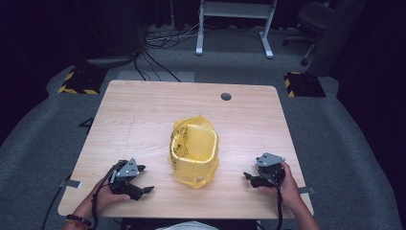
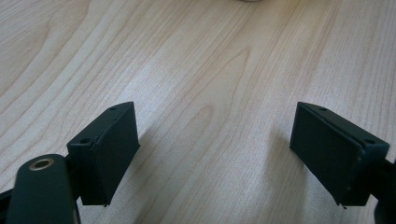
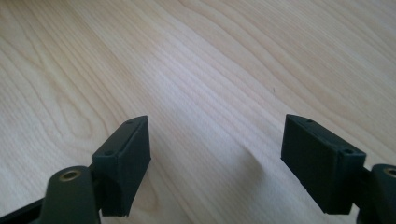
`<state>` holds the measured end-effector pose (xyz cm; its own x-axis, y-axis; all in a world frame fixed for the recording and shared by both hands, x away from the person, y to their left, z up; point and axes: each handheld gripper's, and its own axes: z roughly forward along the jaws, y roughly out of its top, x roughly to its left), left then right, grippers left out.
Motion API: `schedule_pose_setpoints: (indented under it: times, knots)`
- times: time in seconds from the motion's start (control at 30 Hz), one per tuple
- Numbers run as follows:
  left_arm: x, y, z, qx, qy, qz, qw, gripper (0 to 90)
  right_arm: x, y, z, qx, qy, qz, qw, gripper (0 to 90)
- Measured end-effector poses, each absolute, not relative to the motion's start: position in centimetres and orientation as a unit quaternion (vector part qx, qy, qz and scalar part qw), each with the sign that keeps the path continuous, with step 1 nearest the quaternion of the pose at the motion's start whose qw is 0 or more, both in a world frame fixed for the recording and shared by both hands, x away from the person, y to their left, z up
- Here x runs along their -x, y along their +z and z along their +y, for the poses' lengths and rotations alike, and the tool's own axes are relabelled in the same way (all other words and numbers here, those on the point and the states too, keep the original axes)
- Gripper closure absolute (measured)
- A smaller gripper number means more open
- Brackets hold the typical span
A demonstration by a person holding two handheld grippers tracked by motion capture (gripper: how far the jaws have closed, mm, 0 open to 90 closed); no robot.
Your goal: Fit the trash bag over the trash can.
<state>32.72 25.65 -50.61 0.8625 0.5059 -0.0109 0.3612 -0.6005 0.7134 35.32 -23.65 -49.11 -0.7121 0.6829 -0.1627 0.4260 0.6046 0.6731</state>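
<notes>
Both the left gripper point(image 1: 143, 188) and right gripper point(image 1: 250, 178) are held low over the wooden table point(image 1: 143, 120), jaws spread and empty, flanking a crinkled yellow bag point(image 1: 194, 151).

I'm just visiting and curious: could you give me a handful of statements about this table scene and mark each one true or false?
1. A small bin lined with a yellow plastic bag stands near the middle of the wooden table. True.
2. The left hand-held gripper is clamped on the bag. False: its jaws stand wide apart over bare wood, with nothing between them.
3. The right hand-held gripper has its jaws open. True: the right gripper view shows plain tabletop between them.
4. Both grippers are touching the bin. False: each sits apart from it, one to either side, near the table's front edge.
5. The table has a round hole near its far edge. True.
</notes>
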Motion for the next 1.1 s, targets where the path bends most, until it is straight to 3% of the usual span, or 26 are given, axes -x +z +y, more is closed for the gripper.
schedule_pose_setpoints:
  times: [0.33,1.1]
  knots:
    - [-32.7,-50.6,25.7,-0.889,0.097,0.244,0.375,15.4,-34.1,-50.5,-26.9,-0.372,0.373,0.833,0.167,21.7]
    - [-32.8,-50.6,25.6,-0.889,0.097,0.246,0.374,15.3,-32.1,-50.6,-29.3,-0.404,0.367,0.818,0.182,21.1]
